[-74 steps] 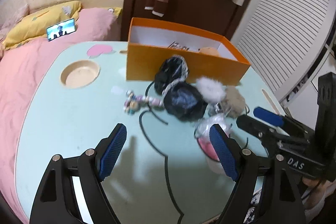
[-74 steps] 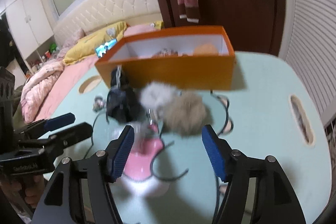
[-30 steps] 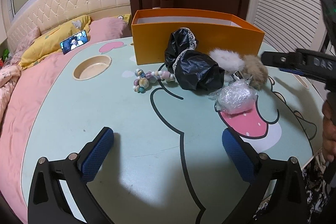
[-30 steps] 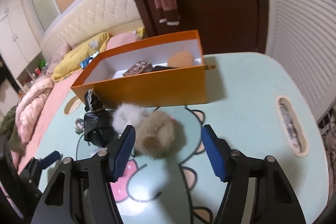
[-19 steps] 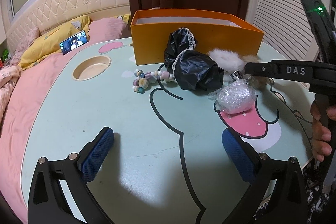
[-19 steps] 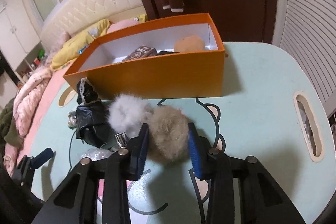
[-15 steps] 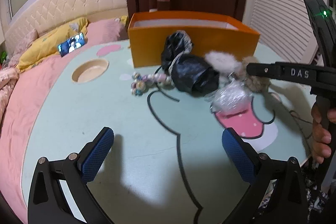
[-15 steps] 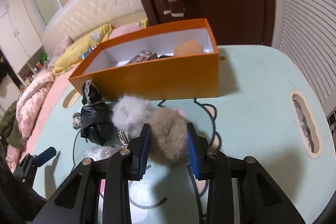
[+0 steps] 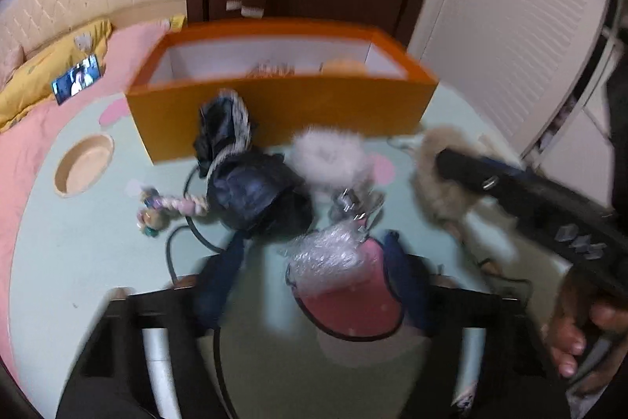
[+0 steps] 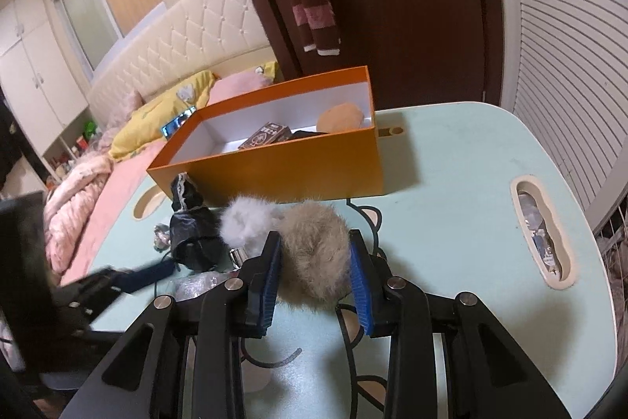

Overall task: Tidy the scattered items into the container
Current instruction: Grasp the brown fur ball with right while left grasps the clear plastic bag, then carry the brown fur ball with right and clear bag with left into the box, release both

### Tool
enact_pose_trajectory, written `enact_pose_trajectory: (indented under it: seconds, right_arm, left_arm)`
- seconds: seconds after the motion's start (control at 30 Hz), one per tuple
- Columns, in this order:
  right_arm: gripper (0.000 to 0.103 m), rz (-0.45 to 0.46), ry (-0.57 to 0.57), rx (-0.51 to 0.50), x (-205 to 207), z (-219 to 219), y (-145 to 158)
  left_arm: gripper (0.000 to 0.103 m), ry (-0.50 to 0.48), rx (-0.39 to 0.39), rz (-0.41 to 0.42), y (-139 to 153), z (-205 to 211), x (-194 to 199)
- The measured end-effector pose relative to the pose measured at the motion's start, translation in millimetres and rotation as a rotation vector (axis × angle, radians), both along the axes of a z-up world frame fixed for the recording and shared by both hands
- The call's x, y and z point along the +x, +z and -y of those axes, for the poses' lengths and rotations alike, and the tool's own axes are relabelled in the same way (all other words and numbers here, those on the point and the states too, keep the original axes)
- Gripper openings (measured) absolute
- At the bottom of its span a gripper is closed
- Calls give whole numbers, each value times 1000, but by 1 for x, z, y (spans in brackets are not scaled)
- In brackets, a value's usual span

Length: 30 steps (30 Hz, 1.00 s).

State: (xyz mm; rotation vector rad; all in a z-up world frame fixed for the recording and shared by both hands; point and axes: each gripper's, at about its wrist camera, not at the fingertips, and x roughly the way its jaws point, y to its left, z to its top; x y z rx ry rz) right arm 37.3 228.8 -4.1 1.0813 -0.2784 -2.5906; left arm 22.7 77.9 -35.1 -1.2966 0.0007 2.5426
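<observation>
A: R gripper (image 10: 315, 271)?
B: Pinching the tan pompom (image 10: 314, 254), blue pads (image 10: 271, 275) pressed into the fur on both sides. Pompom sits just above the table (image 10: 463, 222), in front of the box (image 10: 294, 163); can't tell if it touches the top.

A: L gripper (image 9: 314, 273)?
B: Spread wide, holding nothing. Blurry view, but the bubble wrap (image 9: 325, 254) lies between its pads, over the pink patch on the table.

A: Other loose stuff?
B: White pompom (image 10: 245, 222) touching the tan one's left side. Black cloth (image 9: 255, 191) w/ lace trim beside it, leaning on the box front. Bead string (image 9: 168, 207) left of the cloth. Small metal clip (image 9: 347, 203) between white pompom and wrap.

A: In the box?
B: Dark card pack (image 10: 267, 136), an orange round thing (image 10: 341, 118) by the far-right corner. Rest of the floor is white.

A: Around?
B: Bed w/ pink cover (image 9: 23, 144), a phone (image 9: 76, 83) lit up on it.
</observation>
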Motion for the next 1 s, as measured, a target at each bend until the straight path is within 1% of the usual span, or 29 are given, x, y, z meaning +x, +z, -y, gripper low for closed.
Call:
enact_pose_trajectory:
  seconds: [0.03,0.07,0.13,0.17,0.27,0.37,0.47,0.53,0.73,1.0]
  right_arm:
    - [31,2,1,-1,0,0,0]
    - [31,1,0,1,1,0,0]
    - [31,-6,0,16,2,2,1]
    - [31,-13,3,26,3,4,2]
    - [31,-24,29,35,6,12,6]
    - [31,-30,62,56,11,24,7]
    - [31,-32,94,85,18,35,7]
    - [31,-28,117,97,22,43,5]
    - [31,-46,154,156,26,61,7]
    - [31,-53,165,170,8,69,14]
  left_arm:
    - [35,4,-15,-12,1,0,2]
    - [35,-5,2,-9,2,3,4]
    - [35,-11,78,-18,7,14,12]
    - [35,-8,92,-38,11,20,17]
    - [35,-1,88,-77,21,33,29]
    - [35,6,97,-82,26,44,37]
    - [35,24,70,-92,30,48,42]
    - [35,31,71,-95,32,51,43]
    - [35,39,76,-107,40,58,33]
    - [35,24,70,-115,48,57,10]
